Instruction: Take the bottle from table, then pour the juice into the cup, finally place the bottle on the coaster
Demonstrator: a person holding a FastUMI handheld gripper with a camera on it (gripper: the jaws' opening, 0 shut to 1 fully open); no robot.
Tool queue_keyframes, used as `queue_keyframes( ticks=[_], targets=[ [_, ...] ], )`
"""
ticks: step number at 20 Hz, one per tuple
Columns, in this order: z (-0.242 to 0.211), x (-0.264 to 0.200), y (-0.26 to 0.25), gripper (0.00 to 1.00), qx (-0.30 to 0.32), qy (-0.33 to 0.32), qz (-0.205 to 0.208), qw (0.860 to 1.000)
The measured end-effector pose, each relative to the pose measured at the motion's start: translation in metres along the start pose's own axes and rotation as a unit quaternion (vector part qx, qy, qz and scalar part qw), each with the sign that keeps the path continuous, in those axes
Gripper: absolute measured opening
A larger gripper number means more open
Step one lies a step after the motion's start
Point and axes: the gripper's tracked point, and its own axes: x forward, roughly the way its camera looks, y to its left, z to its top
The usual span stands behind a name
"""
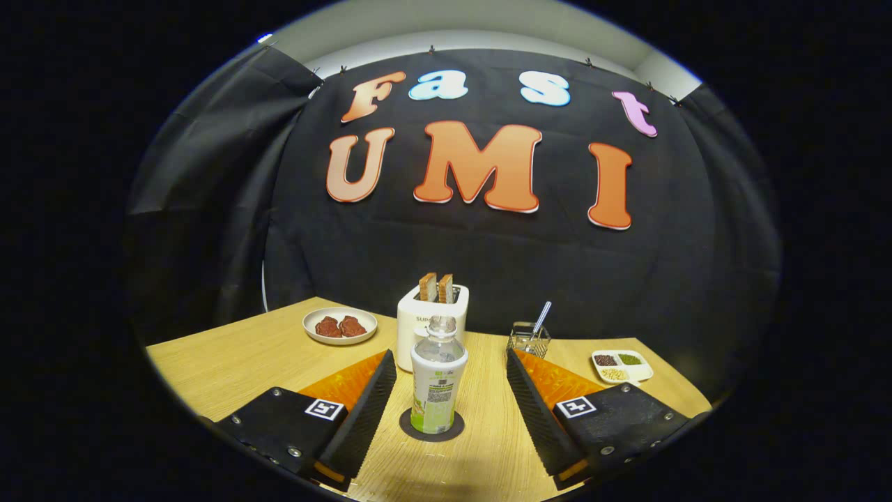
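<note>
Fingers of the gripper (451, 411) stand spread wide, one ribbed black pad (366, 411) on each side of the clear plastic bottle with a green-and-white label (437, 380) and neither touching it; the gap looks wide enough that the bottle can stand free; the bottle is upright on the round dark coaster (432, 427), which lies on the light wooden table (230, 362) near its front edge, between the fingers; judged from this, the bottle is already set on the coaster, and the wide spread suits letting go without tipping it. What little liquid the bottle holds cannot be told through the label. Just beyond the bottle stands the white toaster with two brown slices of bread in its slots (432, 314), close enough that a careless pull-back matters less than a forward push. Toward the table's far left edge sits a white plate with two dark red pieces on it (340, 325); toward the far right, a small wire basket with a pale straw-like stick (529, 338) and a white divided dish of small grains (621, 367); which of these is the cup cannot be told.
</note>
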Motion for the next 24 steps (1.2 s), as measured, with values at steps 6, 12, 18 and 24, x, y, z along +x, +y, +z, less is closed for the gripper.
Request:
queue_keyframes(
  ticks=[6, 12, 18, 24],
  targets=[
    [0.063, -0.075, -0.010, 0.95, -0.020, -0.052, -0.008, 0.998],
    [0.082, -0.151, -0.011, 0.96, 0.025, -0.075, -0.016, 0.997],
    [0.071, -0.213, -0.025, 0.96, -0.008, -0.115, -0.063, 0.991],
    [0.098, -0.231, -0.047, 0.97, 0.021, -0.173, -0.086, 0.981]
  ],
)
